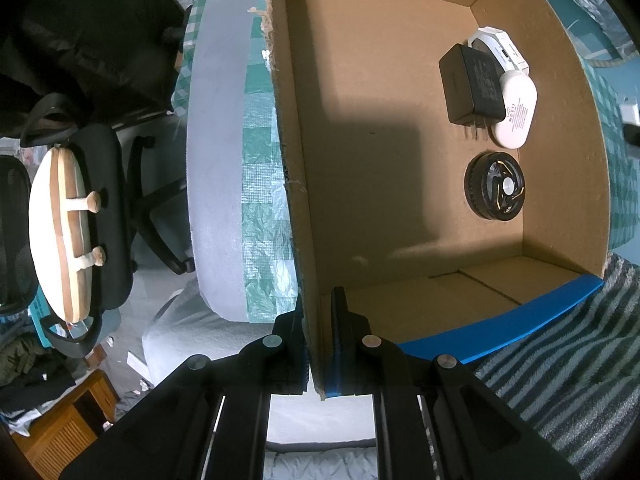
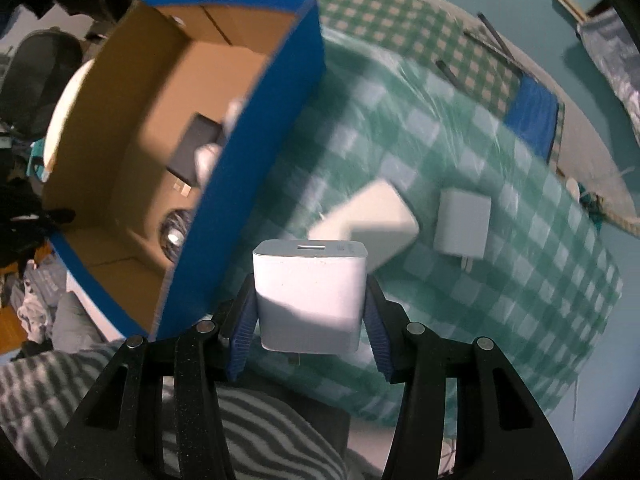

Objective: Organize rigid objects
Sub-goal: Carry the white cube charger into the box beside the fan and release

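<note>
Left hand-held gripper (image 1: 320, 340) pinches the box (image 1: 400, 152) wall (floor mostly bare); right hand-held gripper (image 2: 310, 312) clamps a white charger (image 2: 310, 292).

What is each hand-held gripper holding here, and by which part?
Left hand-held gripper: cardboard box, by its side wall's top edge. Right hand-held gripper: white charger, by two opposite sides.
</note>
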Demonstrator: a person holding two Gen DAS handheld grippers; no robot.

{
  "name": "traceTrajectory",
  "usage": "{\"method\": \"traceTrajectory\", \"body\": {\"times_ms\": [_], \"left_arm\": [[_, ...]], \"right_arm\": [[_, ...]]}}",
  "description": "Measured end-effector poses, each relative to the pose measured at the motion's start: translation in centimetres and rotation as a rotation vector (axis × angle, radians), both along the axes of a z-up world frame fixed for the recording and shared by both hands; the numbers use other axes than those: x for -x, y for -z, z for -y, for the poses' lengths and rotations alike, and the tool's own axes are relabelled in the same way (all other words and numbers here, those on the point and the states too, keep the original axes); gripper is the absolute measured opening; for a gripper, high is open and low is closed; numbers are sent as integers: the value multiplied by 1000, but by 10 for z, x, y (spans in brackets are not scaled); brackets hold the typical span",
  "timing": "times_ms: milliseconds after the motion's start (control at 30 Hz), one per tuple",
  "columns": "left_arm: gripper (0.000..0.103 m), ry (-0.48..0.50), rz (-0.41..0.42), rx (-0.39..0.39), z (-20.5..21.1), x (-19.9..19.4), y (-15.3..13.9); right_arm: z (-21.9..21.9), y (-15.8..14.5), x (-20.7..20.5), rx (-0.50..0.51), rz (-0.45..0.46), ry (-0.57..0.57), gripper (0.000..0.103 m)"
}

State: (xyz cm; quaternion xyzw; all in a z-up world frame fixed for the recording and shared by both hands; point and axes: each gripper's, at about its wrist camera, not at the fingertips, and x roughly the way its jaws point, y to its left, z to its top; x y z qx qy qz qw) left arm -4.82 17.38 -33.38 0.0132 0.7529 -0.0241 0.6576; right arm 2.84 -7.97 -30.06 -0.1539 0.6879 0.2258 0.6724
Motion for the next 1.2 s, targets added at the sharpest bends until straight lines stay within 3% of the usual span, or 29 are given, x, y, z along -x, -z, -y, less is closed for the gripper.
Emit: {"method": "traceTrajectory", "body": {"times_ms": [233, 467, 800, 1200], "left_arm": [[9, -1, 0, 0, -1, -1, 0], [9, -3, 0, 1, -2, -1, -1], [9, -8, 0, 4, -3, 1, 0], [9, -3, -5, 5, -4, 2, 3]], "right_arm": [[-42, -21, -11, -36, 28, -69, 50], [-80, -23, -11, -58, 42, -142, 50], [-118, 6, -1, -38, 11, -225, 50], [-127, 34, 4, -59, -38, -252, 50]]}}
